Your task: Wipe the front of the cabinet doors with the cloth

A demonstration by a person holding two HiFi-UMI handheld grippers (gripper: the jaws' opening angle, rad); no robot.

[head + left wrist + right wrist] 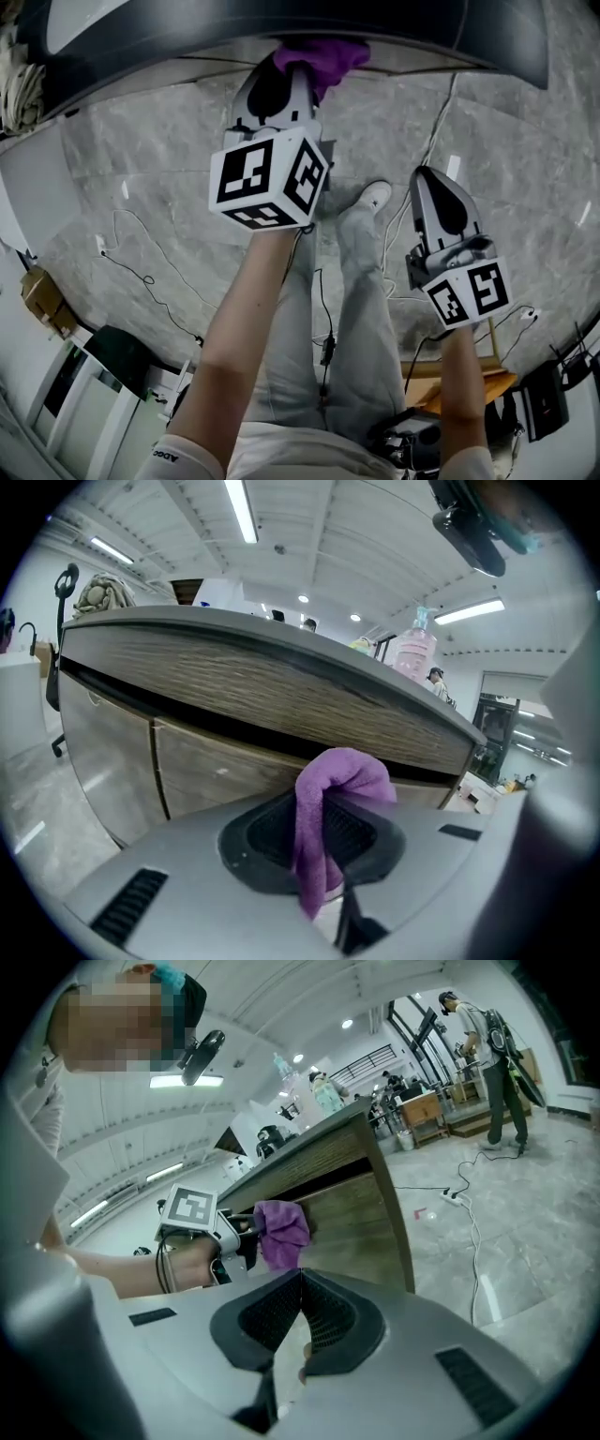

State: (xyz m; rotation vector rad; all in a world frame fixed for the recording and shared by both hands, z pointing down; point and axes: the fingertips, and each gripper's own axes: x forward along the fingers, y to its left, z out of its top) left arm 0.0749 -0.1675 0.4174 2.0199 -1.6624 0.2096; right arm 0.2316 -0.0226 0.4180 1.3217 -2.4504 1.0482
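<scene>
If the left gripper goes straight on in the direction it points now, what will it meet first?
Probably the cabinet door, near its top under the countertop edge. The purple cloth in the left gripper sticks out ahead and would touch first; the gap is unclear.

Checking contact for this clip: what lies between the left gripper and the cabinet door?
The purple cloth, clamped in the jaws of the left gripper, bunches toward the cabinet door; the left gripper view shows it.

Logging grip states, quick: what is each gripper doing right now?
Left gripper: shut on the soft purple cloth.
Right gripper: shut, holding nothing.
</scene>
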